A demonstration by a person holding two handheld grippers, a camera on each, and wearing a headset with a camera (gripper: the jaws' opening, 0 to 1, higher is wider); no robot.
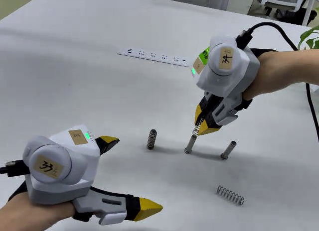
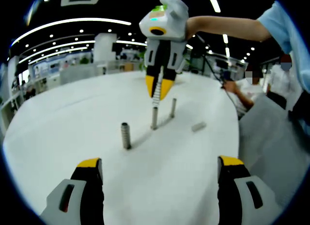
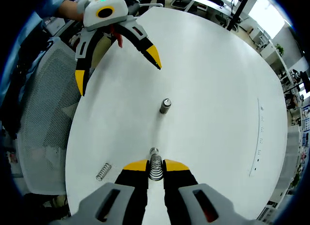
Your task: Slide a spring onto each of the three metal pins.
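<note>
Head view: second of three springs brought to the middle pin.

Right of centre, the right gripper [image 1: 204, 129] has its jaws narrowed onto the held spring [image 1: 198, 127], whose lower end reaches the top of the middle pin [image 1: 190, 144]; the right gripper view shows the two lined up just past the yellow tips. The left-hand pin [image 1: 152, 139] already wears a spring, the right-hand pin [image 1: 228, 150] stands bare, and a loose spring [image 1: 230, 195] lies on the white table [image 1: 75, 66] at lower right. At lower left, the left gripper [image 1: 137, 173] is spread wide and holds nothing. The next move probably calls for lowering the spring along the pin's axis before release; a tilt could snag a coil.
</note>
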